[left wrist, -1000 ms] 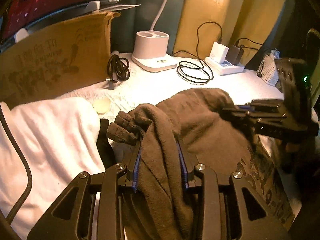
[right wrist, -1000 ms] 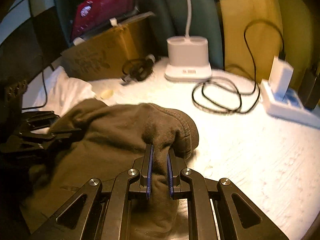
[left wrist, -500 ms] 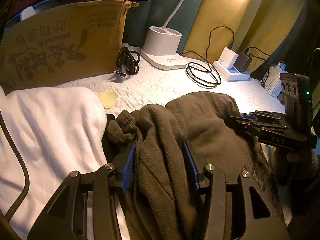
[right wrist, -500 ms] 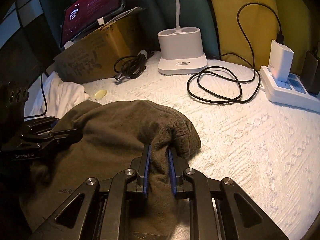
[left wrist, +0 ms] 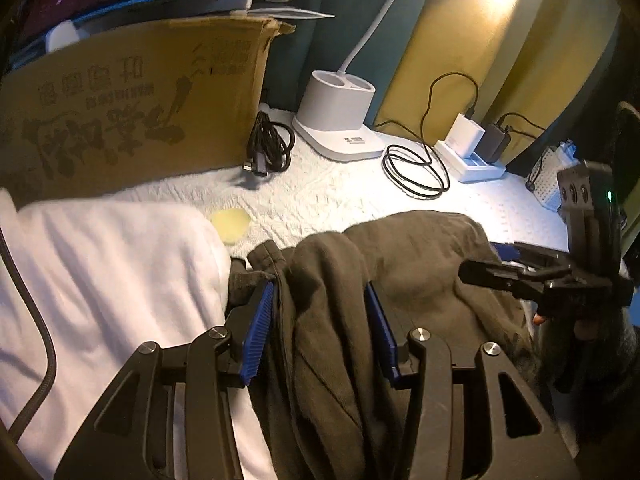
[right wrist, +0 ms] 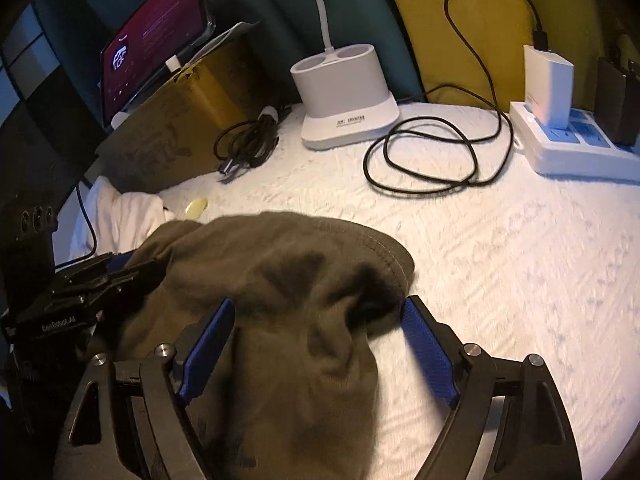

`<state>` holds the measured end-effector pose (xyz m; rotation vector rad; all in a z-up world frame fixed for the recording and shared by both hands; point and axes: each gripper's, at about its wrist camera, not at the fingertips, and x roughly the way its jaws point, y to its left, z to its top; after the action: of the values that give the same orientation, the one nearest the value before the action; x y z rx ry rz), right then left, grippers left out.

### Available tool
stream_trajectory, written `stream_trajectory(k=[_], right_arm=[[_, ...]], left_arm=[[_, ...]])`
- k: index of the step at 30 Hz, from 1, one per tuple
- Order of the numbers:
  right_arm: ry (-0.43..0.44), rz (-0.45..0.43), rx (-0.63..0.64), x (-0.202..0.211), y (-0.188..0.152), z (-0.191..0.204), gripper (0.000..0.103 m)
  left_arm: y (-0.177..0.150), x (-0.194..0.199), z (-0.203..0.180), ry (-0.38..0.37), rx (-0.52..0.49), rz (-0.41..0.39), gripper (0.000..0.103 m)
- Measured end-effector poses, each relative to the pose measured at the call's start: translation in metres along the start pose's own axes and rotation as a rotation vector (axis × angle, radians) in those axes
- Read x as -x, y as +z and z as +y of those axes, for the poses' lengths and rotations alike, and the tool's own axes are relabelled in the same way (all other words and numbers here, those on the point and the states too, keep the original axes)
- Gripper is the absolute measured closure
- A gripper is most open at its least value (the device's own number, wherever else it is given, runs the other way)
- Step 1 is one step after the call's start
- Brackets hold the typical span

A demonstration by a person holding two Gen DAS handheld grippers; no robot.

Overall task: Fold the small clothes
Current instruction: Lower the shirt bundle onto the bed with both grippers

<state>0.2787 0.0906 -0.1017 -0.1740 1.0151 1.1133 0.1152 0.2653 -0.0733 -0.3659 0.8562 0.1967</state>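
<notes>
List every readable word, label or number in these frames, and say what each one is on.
"GenRobot.AI": white print on the left hand-held gripper, whose jaws have just been opening with the olive-brown garment between them.
Brown cardboard box: large dark printed characters, unreadable here.
White lamp base: small label, blurred.
Red tablet screen: text too small.

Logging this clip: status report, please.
Right gripper jaws just opened, off the brown garment. Left gripper open, cloth between pads. White cloth alongside.
</notes>
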Motion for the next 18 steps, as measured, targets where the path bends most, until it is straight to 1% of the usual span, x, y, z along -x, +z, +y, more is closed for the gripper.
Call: stream_trajectory(k=[3,8,18], right_arm=[[0.034,-0.016,-0.002,-0.007,0.011,-0.002,0.017],[0.032,-0.032,0.030,-0.013,0.019,0.000,0.017],[-0.099,-0.037,0.095,-0.002,0.007,0.003,0.017]], left_arm=[[0.003,-0.003,-0.001,0.012,-0.016,0.002,0.055],[0.004,-0.004,0.000,0.028,-0.023,0.001,0.055],[0.002,-0.001,-0.013,0.166,-0.100,-0.029,0.055]])
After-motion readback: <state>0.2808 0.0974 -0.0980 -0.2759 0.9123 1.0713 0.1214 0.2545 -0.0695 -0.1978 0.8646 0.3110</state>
